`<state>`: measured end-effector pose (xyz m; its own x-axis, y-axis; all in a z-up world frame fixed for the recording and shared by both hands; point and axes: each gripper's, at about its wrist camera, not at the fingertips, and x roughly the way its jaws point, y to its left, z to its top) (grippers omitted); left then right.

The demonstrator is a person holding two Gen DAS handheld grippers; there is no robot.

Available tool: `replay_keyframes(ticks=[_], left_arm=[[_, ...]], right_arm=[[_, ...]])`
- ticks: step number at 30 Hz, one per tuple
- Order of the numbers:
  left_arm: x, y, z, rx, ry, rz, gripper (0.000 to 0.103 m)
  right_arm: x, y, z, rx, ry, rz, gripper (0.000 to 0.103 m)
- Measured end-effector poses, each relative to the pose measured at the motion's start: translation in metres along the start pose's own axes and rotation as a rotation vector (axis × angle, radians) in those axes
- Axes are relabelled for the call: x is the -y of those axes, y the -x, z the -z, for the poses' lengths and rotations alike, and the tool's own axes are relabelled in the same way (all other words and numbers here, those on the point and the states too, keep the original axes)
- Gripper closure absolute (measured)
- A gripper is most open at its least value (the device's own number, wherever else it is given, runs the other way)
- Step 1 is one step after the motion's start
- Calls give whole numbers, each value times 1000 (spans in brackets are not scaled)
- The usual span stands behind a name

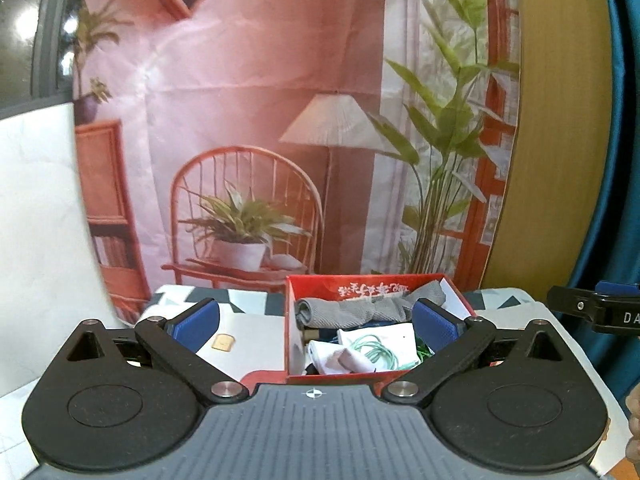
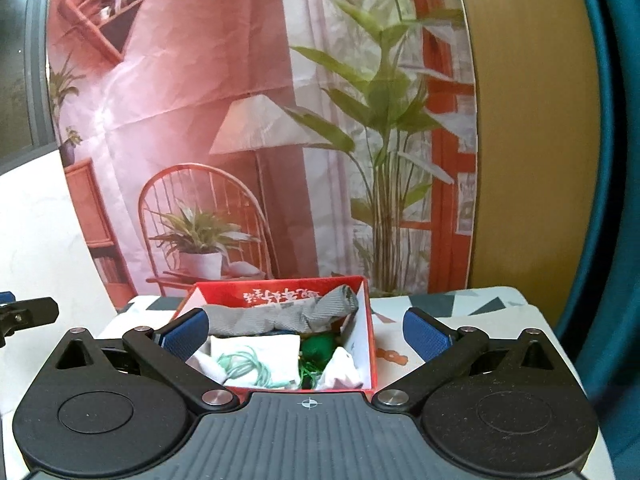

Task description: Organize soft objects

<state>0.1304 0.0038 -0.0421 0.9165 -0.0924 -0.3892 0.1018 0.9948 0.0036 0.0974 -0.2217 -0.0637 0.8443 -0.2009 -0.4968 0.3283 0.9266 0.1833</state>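
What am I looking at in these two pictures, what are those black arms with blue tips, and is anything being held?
There is no robot. A person holds a hand-held grabbing tool in each hand, and each tool carries a wide-angle camera looking forward along its two fingers. One picture comes from the left tool, the other from the right tool. The black arms ending in blue pads are those fingers. Both tools are spread open and hold nothing.

Ahead, on a table covered in a patterned cloth, stands an open red box. Inside lie a rolled grey cloth, white cloths, a coiled mint-green cord and something dark green. The room with chair, lamp and plants behind is a printed backdrop.
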Motion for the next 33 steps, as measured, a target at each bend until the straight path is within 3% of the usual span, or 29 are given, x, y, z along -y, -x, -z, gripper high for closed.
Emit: replay_keyframes(ticks=[15,33], left_arm=[[13,99,-2,99,-33,-53,0],[13,108,-1,111,-19,-99,0]], right_arm=[[-23,106,1,62,31,9,0],[-25,127,-5,85,49,31,0]])
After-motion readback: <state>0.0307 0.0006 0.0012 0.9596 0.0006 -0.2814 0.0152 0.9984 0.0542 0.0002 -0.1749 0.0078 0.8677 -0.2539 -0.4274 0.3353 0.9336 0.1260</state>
